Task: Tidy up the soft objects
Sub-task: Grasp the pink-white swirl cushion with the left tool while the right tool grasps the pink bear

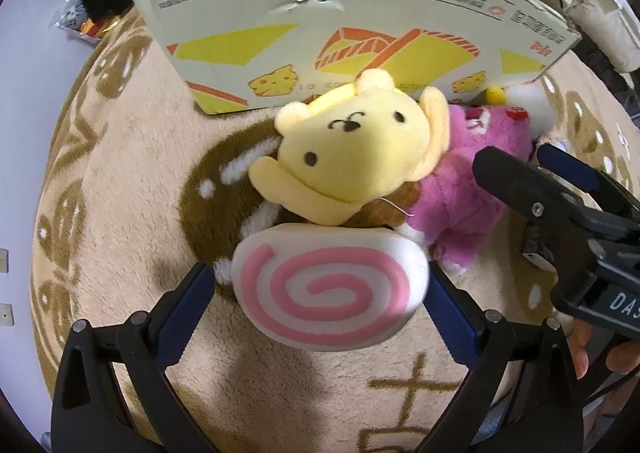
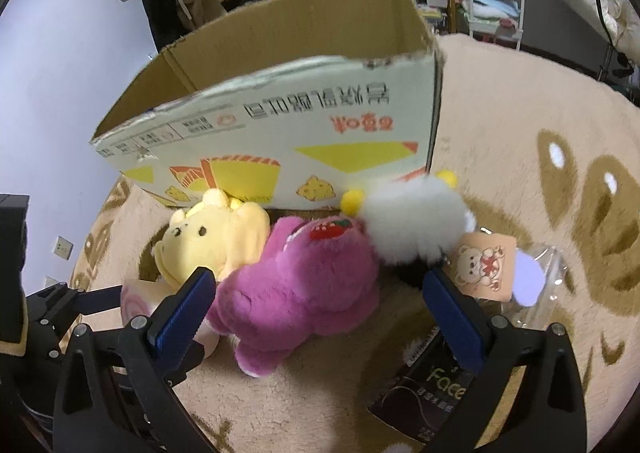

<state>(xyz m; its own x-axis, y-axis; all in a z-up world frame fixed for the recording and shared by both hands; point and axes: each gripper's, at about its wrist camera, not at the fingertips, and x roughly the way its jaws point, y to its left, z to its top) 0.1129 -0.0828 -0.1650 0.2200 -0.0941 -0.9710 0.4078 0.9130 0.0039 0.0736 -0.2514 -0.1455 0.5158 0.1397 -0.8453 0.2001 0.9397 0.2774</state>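
A pile of soft toys lies on the rug before an open cardboard box [image 1: 352,29] [image 2: 280,125]. A white cushion with a pink spiral [image 1: 332,289] [image 2: 138,303] sits between the fingers of my open left gripper [image 1: 320,293], which is not closed on it. A yellow plush bear [image 1: 356,149] [image 2: 212,241] rests behind it. A pink plush bear [image 1: 468,193] [image 2: 304,289] lies between the fingers of my open right gripper [image 2: 316,293] [image 1: 516,161]. A white fluffy toy with yellow pompoms [image 2: 416,221] [image 1: 524,101] lies next to the box.
The beige rug [image 1: 120,253] [image 2: 520,133] with brown patterns covers the floor. A paper tag with a bear picture [image 2: 484,265], a clear plastic bag [image 2: 548,285] and a dark packet [image 2: 432,389] lie at the right. Shelves and clutter stand behind the box.
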